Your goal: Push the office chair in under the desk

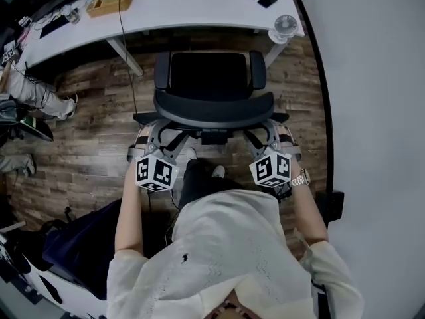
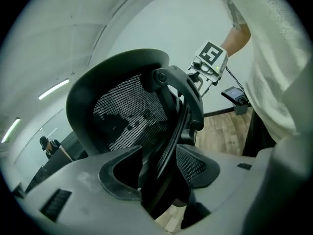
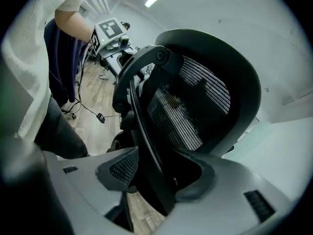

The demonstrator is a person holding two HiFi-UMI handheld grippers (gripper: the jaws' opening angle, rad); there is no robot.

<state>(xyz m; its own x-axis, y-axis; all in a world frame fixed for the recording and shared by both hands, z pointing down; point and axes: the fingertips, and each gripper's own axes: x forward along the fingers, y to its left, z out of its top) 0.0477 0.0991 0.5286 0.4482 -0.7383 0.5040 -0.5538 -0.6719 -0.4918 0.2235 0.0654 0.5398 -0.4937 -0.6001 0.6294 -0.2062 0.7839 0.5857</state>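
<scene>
Black chair (image 1: 211,78), pinched by your left hand-held gripper (image 2: 157,156) and right hand-held gripper (image 3: 161,160), could swivel under uneven pushing and knock the near edge of the worktop (image 1: 199,8).

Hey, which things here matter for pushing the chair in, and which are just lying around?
For the job: office chair, desk, left gripper, right gripper, both with jaws on the chair.
Lying about: fan, wooden box.

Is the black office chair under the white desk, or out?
Out: the black office chair shows its whole seat before the white desk.
</scene>
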